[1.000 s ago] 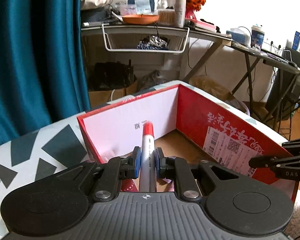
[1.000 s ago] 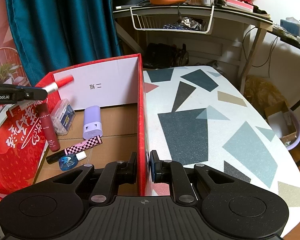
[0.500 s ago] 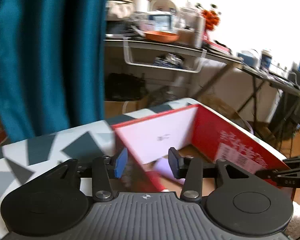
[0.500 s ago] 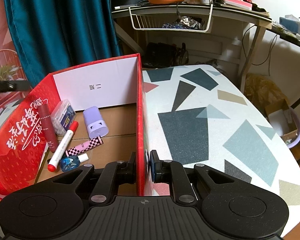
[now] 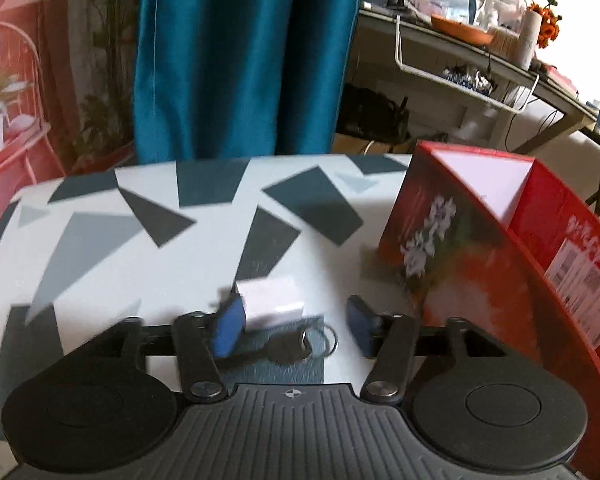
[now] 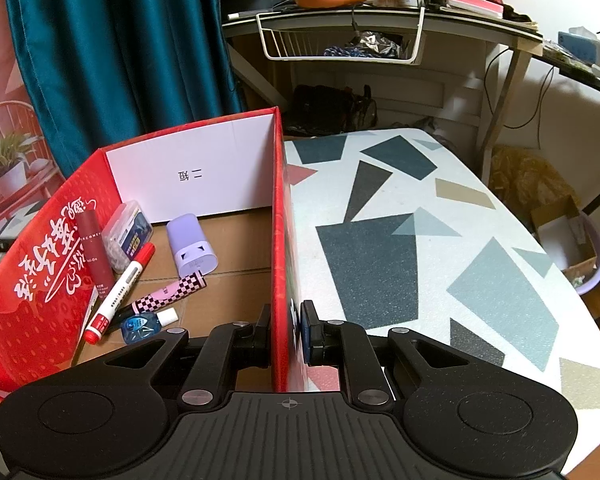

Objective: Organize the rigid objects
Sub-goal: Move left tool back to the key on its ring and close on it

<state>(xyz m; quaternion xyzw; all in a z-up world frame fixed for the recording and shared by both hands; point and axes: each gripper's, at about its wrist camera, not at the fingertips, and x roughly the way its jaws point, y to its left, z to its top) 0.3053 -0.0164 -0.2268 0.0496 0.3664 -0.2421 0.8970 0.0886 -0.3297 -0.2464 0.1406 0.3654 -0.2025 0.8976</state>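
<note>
Box wall (image 6: 279,264) in right gripper (image 6: 285,330)

Ahead of your left gripper (image 5: 296,330) the patterned tabletop (image 5: 100,240) lies bare, so you can pass forward and to the left of the jaws. Just in front of them, on the tabletop, lie a small white box (image 5: 270,300) and a black key with a ring (image 5: 296,348). To their right the red box's (image 6: 278,240) outer wall blocks you. Your right gripper (image 6: 286,334) straddles that box's wall (image 6: 280,208); right of it the table is clear, left of it the box floor is crowded with a red marker (image 6: 118,292), a lilac case (image 6: 192,244) and tubes.
</note>
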